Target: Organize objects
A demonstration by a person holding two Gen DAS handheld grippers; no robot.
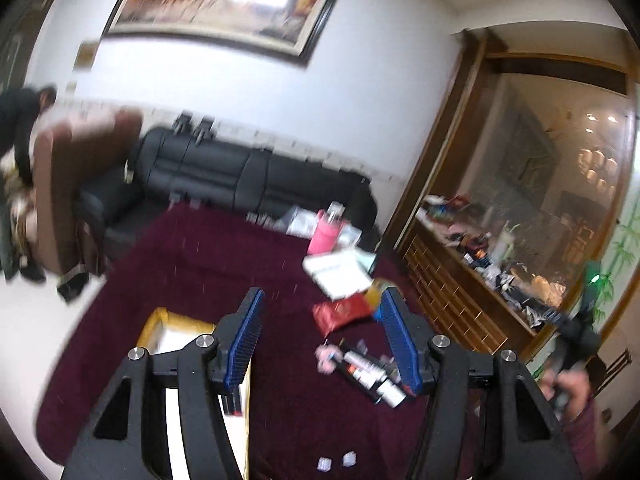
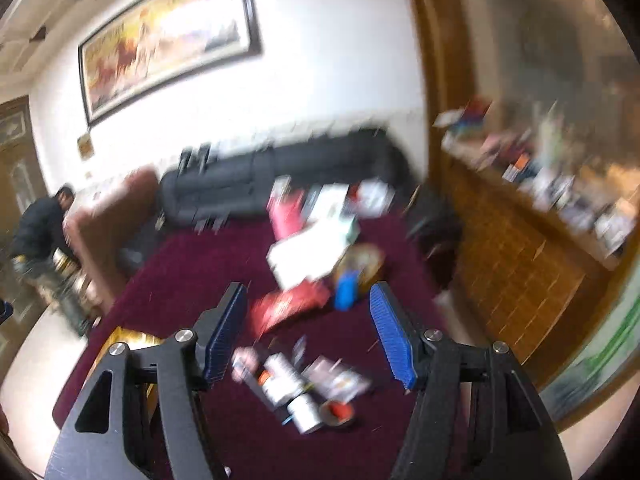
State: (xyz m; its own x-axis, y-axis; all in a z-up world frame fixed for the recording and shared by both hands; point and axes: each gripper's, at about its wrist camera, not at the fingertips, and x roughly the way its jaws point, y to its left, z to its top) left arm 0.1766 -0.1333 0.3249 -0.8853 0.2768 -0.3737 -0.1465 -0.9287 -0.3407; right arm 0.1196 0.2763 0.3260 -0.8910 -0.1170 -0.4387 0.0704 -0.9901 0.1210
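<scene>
Left gripper (image 1: 320, 336): jaws apart, nothing between the ribbed blue pads; it hangs high above the maroon cloth.
Right gripper (image 2: 306, 332): jaws likewise apart and empty, pads clear of everything below.
Table cover (image 1: 208, 256): dark maroon cloth, matte, slightly napped; it carries all the clutter.
Near cluster (image 2: 296, 388): white cylindrical bottles or tubes lying on their sides with a small pink item and crinkled packets, straight ahead of both grippers. Blur hides their exact kind.
Red packet (image 1: 340, 314): flat, glossy, soft-sided, just beyond the cluster.
Blue container (image 2: 345, 290): small, upright, smooth plastic, to the right of the red packet.
Far pile: white papers or flat boxes (image 1: 336, 276) and a pink cylindrical cup (image 1: 324, 236), stacked loosely at the far right of the cloth.
Yellow box (image 1: 180, 332): open, rigid, white-lined, at the near left; probably the receiving bin.
Step in hand, judged: both tools are lifted clear, between picks.
Doing it well: choose one item from the near cluster, descend squarely, and close across a cylinder's short axis so it cannot roll; take packets by an edge.
Background: black sofa (image 1: 248, 176), framed painting (image 1: 224, 4), a person (image 1: 24, 128) at far left.
</scene>
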